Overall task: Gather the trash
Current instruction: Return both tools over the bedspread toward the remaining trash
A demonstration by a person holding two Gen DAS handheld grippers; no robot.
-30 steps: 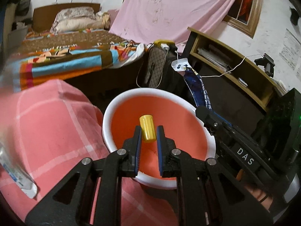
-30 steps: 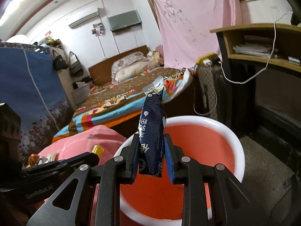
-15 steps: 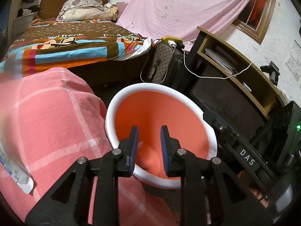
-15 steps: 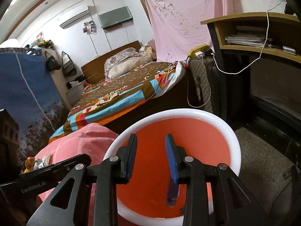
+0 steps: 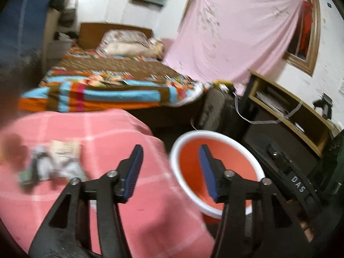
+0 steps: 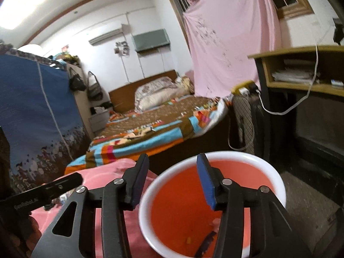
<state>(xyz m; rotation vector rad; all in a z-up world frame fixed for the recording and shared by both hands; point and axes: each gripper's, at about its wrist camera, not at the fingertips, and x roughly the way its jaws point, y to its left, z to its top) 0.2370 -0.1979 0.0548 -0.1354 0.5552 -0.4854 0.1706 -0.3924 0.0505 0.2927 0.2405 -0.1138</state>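
An orange basin with a white rim (image 5: pixel 194 132) stands beside a surface covered with pink checked cloth (image 5: pixel 111 133). My left gripper (image 5: pixel 171 150) hangs over the cloth's edge by the basin, its jaws opening with nothing between them. Several blurred scraps of trash (image 5: pixel 53 161) lie on the cloth at the left. My right gripper (image 6: pixel 172 159) is above the basin's (image 6: pixel 236 153) near rim, jaws opening and empty. A dark blue wrapper (image 6: pixel 206 244) and a small yellow bit (image 6: pixel 188 239) lie on the basin floor.
A bed with a striped blanket (image 5: pixel 107 90) fills the back. A checked bag (image 5: pixel 217 105) with a white cable, and a wooden shelf unit (image 5: pixel 286 107), stand to the right of the basin. A blue fabric wardrobe (image 6: pixel 32 107) is at the left.
Both grippers let go: the yellow piece and the dark blue wrapper dropped into the basin. Both pairs of jaws widened. The left gripper swung left and up towards the pink cloth.
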